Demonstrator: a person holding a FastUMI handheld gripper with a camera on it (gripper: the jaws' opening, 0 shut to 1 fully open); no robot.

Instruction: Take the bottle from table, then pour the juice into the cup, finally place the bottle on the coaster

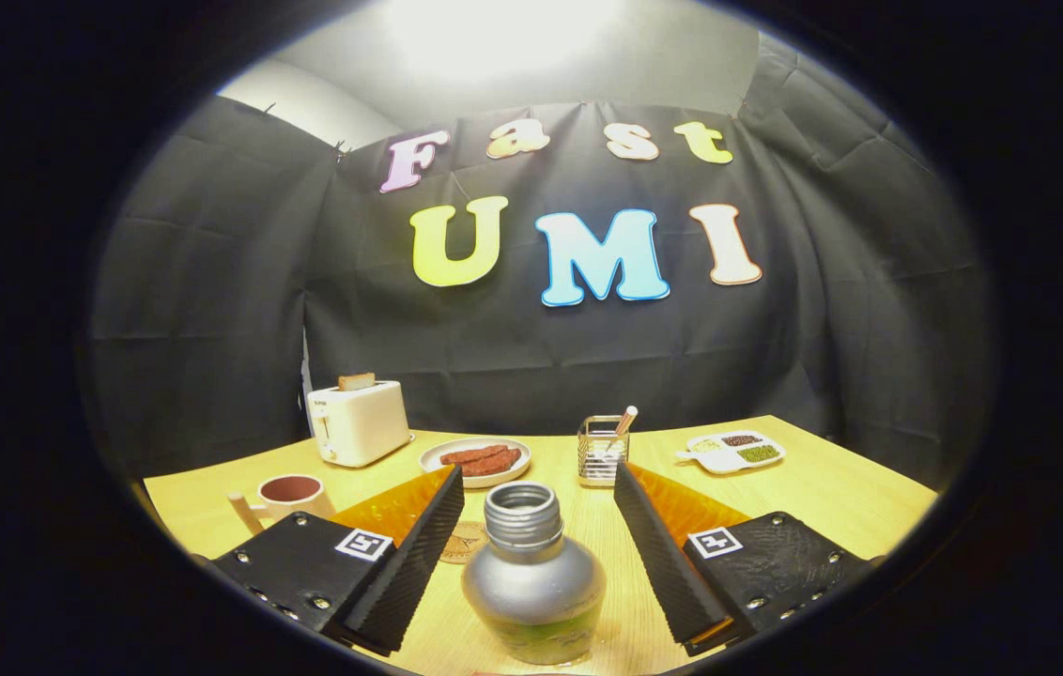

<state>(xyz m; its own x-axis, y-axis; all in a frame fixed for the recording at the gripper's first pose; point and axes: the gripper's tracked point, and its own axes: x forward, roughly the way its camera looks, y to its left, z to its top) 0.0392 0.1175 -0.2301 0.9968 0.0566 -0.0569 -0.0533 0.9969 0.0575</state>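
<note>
bottle, rounded metal (532, 575): silver-grey, greenish near base
cup with handle (290, 495): cream outside, brown inside
round coaster (463, 542): tan cork
table (832, 488): pale yellow wood grain
toaster (359, 422): cream-white

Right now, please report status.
Gripper open, jaws either side of bottle, not touching. Bottle upright, uncapped. Cup and coaster beyond.

We see a light wooden table (832, 488) filling the lower part of the frame. A silver bottle (532, 582) stands at bottom centre, uncapped, between the spread gripper (538, 488) fingers, neither touching it. Just left of its neck lies a round coaster (464, 542). At lower left sits a cup (290, 495). Further back, from left to right, rest a white toaster (358, 422), a plate (475, 461) of brown food, a wire holder (601, 451) and a white divided tray (734, 452).
</note>
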